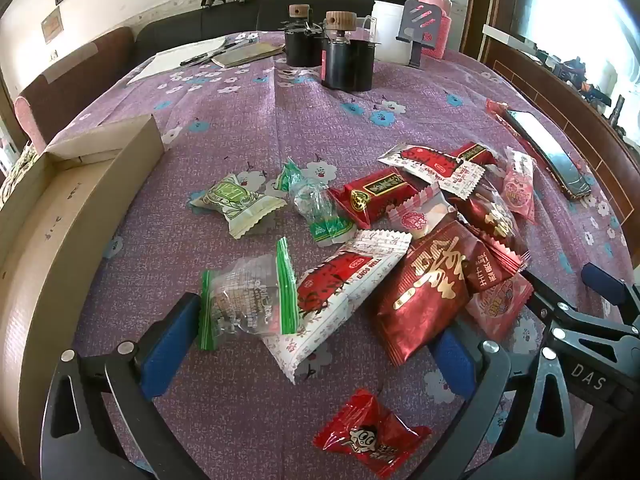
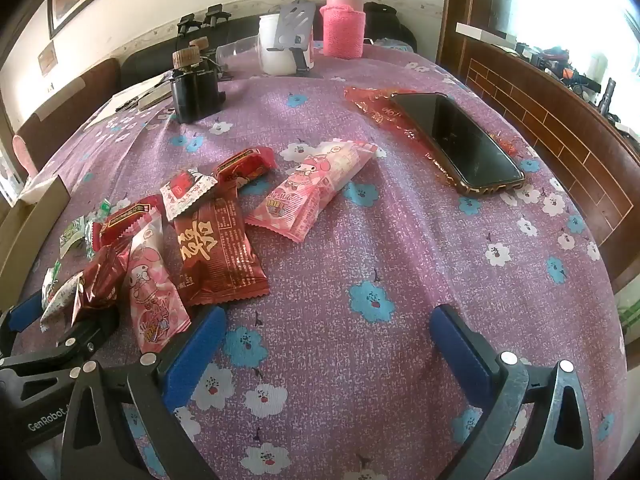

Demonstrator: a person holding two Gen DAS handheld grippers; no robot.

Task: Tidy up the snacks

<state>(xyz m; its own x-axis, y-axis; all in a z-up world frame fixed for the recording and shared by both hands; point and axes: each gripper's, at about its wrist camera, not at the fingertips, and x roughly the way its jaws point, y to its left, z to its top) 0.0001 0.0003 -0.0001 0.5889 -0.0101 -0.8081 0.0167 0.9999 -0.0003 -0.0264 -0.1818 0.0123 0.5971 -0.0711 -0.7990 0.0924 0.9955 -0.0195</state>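
Note:
Several wrapped snacks lie in a loose pile on the purple flowered tablecloth (image 2: 400, 248). My left gripper (image 1: 312, 354) hovers open over the pile's near edge. A white and red packet (image 1: 348, 284), a clear green-edged packet (image 1: 248, 296) and a dark red packet (image 1: 424, 292) lie between its blue pads (image 1: 172, 344), untouched. A small red candy (image 1: 368, 436) lies just under the gripper. My right gripper (image 2: 330, 354) stands open over bare cloth, right of a pink packet (image 2: 156, 292) and a dark red packet (image 2: 216, 252). Another pink packet (image 2: 316, 188) lies farther off.
An open cardboard box (image 1: 60, 200) stands at the left table edge. A phone (image 2: 456, 140) rests on a red wrapper at the right. Black jars (image 1: 344, 60), a white cup (image 2: 276, 44), a pink flask (image 2: 344, 20) and papers crowd the far end. A wooden bed frame (image 2: 560, 120) borders the right.

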